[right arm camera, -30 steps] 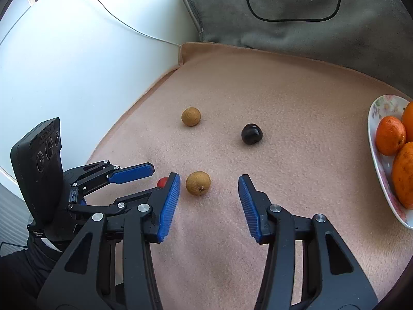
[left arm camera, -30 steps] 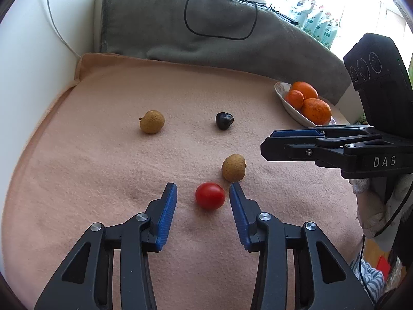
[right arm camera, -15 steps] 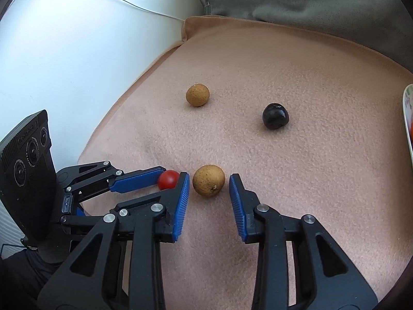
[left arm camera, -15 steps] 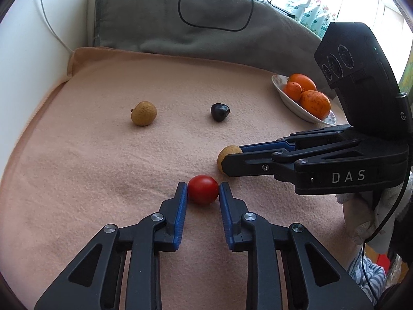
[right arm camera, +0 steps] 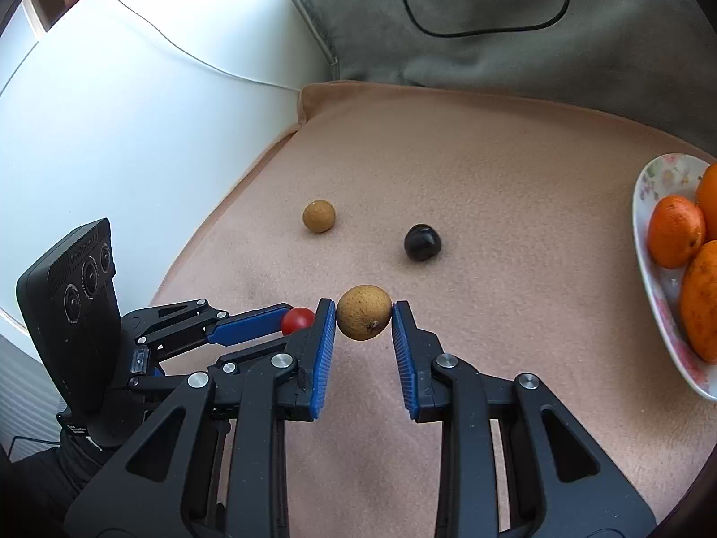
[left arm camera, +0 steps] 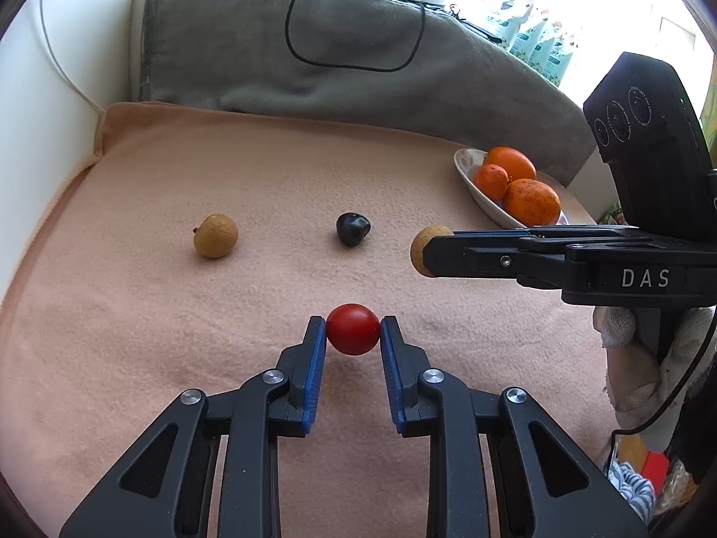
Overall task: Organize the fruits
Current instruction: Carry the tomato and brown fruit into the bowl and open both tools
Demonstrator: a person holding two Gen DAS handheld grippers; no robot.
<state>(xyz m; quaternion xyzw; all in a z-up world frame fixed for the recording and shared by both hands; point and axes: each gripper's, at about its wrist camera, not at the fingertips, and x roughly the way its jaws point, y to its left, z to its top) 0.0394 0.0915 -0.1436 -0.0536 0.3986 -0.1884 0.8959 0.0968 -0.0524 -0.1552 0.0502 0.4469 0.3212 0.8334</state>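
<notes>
My left gripper [left arm camera: 352,331] is shut on a red cherry tomato [left arm camera: 352,329] and holds it just above the pink blanket [left arm camera: 269,179]. My right gripper [right arm camera: 364,319] is shut on a brown longan [right arm camera: 364,318], also lifted. In the left wrist view the right gripper [left arm camera: 430,249] comes in from the right with that longan [left arm camera: 421,242]. In the right wrist view the left gripper [right arm camera: 291,320] holds the tomato [right arm camera: 298,319] at the left. A second longan [left arm camera: 215,236] [right arm camera: 318,216] and a dark plum-like fruit [left arm camera: 353,229] [right arm camera: 422,242] lie on the blanket.
A white floral dish [left arm camera: 484,201] [right arm camera: 658,278] with three oranges [left arm camera: 531,201] [right arm camera: 675,231] stands at the blanket's right edge. A grey cushion [left arm camera: 358,76] with a black cable [left arm camera: 354,67] lies at the back. A white wall [right arm camera: 134,112] bounds the left side.
Both grippers closed on their fruits and lifted them off the blanket: the left on the tomato, the right on the near longan. The right gripper drew back to the right.
</notes>
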